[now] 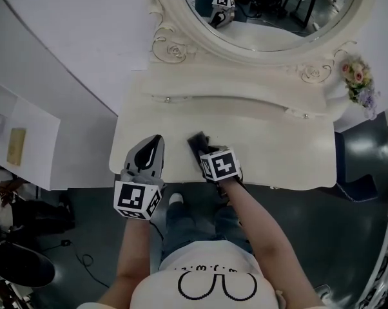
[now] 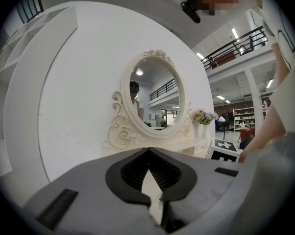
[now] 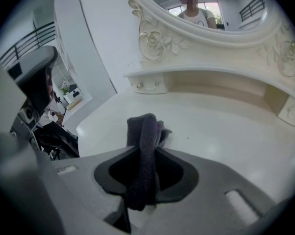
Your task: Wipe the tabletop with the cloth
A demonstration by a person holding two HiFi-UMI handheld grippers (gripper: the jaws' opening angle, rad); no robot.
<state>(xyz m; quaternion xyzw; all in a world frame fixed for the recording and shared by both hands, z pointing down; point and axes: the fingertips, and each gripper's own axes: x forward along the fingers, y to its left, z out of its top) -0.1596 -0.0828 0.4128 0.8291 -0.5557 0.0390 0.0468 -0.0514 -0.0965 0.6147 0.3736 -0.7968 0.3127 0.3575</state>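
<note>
Wiping seemingly under way — right claw (image 3: 146,163) pinching the dark cloth (image 3: 141,131), low on the desk (image 1: 278,140) near its front edge; left claw (image 2: 148,152) pressed together, empty, alongside; next — sweeping across the bare stretch, pressing evenly.

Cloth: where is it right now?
Head view: the cloth is clamped in the right gripper over the tabletop, front left of centre, beside the left gripper.
</note>
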